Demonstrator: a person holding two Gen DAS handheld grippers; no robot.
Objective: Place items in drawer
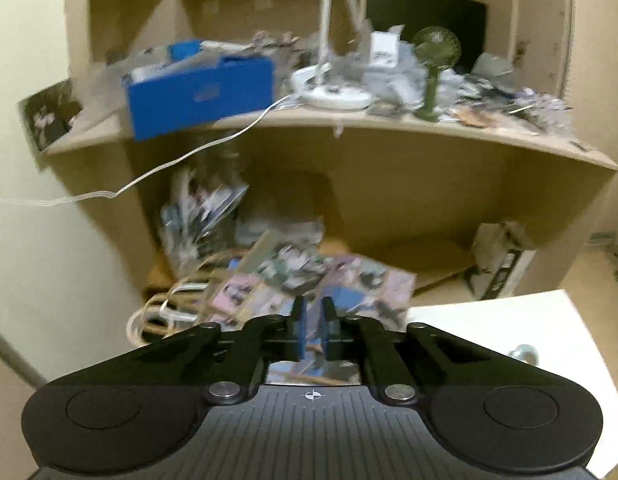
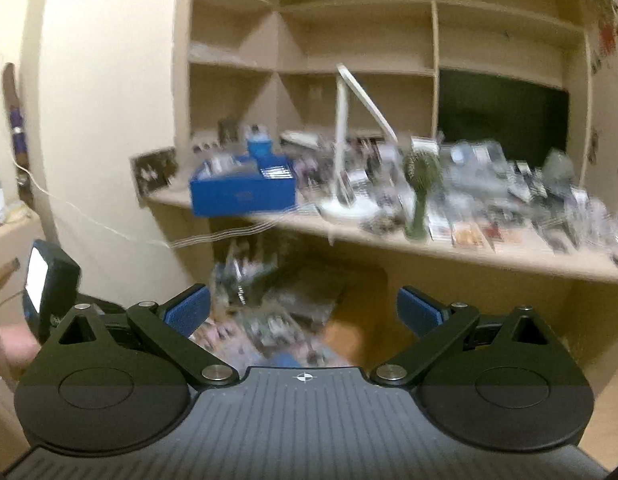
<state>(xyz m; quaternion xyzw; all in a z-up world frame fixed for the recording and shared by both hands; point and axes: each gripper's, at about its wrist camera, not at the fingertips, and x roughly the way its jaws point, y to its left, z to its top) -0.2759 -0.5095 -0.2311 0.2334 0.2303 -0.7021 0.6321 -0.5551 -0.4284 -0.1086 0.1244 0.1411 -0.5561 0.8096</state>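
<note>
My left gripper point(image 1: 313, 322) is shut, its blue pads point(image 1: 300, 332) almost together with nothing seen between them; it hangs low in front of the desk. My right gripper point(image 2: 303, 312) is wide open and empty, facing the same desk. On the desk top point(image 1: 389, 124) lie a blue box point(image 1: 201, 92), a green hand-held fan point(image 1: 433, 64) and several small packets and cards. The right wrist view shows the blue box point(image 2: 243, 194) and the fan point(image 2: 419, 184) too. A drawer front with a handle point(image 2: 5, 274) shows at the far left. Both views are motion-blurred.
A white desk lamp point(image 1: 335, 94) stands mid-desk, its cable point(image 1: 157, 168) trailing left. Picture cards and bags point(image 1: 309, 276) are piled on the floor under the desk. A white surface point(image 1: 509, 328) lies at lower right. A hand point(image 2: 11, 346) and a phone-like device point(image 2: 49, 280) are at left.
</note>
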